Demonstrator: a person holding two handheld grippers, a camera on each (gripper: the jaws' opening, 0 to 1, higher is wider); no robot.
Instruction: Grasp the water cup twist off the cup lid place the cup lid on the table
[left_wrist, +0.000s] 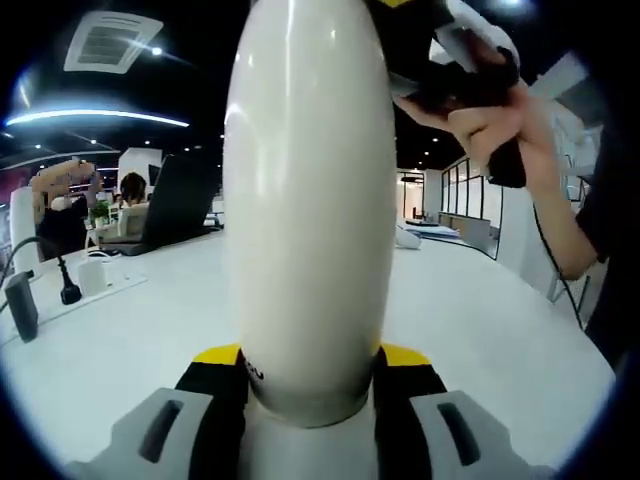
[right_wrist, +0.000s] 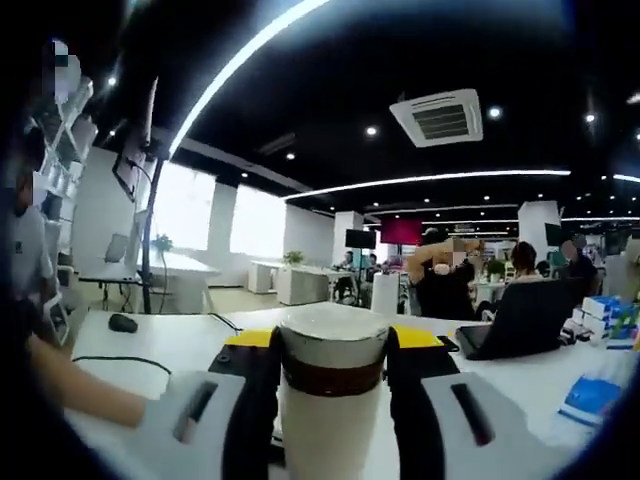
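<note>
- The left gripper (left_wrist: 310, 385) is clamping the cup (left_wrist: 308, 200) low on its white body, jaws pressing in on both sides, so the cup is standing tall right in front of that camera.
- In the left gripper view a hand (left_wrist: 490, 120) is holding the other tool up by the top of the cup.
- The right gripper (right_wrist: 333, 375) is closing around the cup's upper end, jaws tight on either side of the lid (right_wrist: 333, 345), just about at the brown band under the pale cap.
- The whole cup is being held over the white table (left_wrist: 480, 330), though I can't tell if it's touching it.
- A laptop (right_wrist: 520, 320) is sitting open on the table and a mouse (right_wrist: 122, 322) is lying farther off.
</note>
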